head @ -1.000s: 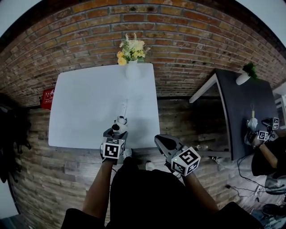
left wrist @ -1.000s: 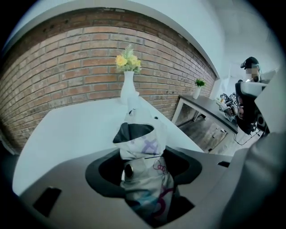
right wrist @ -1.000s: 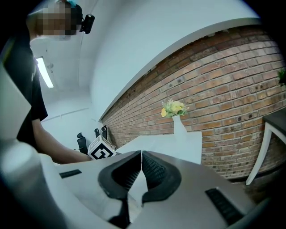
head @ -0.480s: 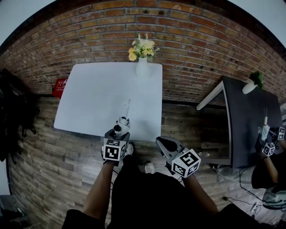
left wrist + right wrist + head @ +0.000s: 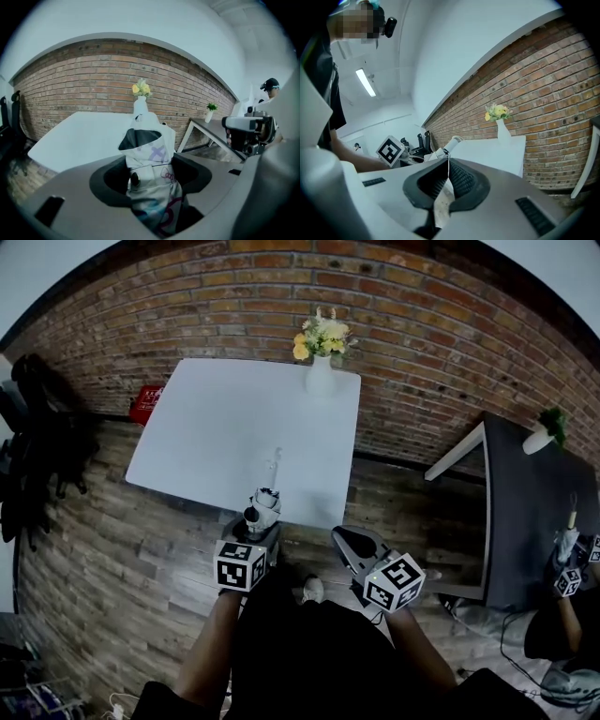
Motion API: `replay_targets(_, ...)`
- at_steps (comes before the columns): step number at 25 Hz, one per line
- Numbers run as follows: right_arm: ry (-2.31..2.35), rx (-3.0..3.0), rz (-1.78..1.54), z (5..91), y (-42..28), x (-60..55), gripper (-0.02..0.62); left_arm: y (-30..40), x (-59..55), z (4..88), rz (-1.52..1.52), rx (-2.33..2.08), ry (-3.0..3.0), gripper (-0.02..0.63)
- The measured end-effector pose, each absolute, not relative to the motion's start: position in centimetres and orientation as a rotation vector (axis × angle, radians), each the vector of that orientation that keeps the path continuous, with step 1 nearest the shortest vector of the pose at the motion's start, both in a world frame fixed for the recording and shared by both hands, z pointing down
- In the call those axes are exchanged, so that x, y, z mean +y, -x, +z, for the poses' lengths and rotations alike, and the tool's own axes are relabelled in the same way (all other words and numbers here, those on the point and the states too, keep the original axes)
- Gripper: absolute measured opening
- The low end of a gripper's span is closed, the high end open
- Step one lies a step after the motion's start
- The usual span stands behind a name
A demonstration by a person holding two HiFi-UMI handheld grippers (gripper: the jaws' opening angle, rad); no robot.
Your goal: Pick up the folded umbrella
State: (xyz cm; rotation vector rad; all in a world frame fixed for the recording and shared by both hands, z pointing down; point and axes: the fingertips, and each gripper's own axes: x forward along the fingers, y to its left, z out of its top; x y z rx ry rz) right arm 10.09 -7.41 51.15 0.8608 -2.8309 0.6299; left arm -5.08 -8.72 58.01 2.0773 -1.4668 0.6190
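left gripper view: left claw [image 5: 152,180] clamps printed umbrella [image 5: 149,147]; head view: print indiscernible

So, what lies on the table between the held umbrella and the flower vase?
Nothing: between folded umbrella and vase the white table is bare, per the head view.

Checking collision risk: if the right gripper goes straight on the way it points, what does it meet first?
Probably the umbrella held in the left gripper: its far end lines up ahead of the shut right gripper. Beyond it lies the table. Depth is unclear.
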Motion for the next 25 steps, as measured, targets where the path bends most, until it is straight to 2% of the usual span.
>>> replay_targets(14, -0.785, -2.913, 0.564, 47.9, -6.8, -8.2, 0.023, 4.9, -7.4, 50.3, 0.295, -1.408, -2.164, 0.273)
replay_targets(25, -0.777, -2.95, 0.561, 45.4, -3.1, -8.5, 0.023, 10.2, -6.4, 48.3, 0.09, -1.35, -2.153, 0.273)
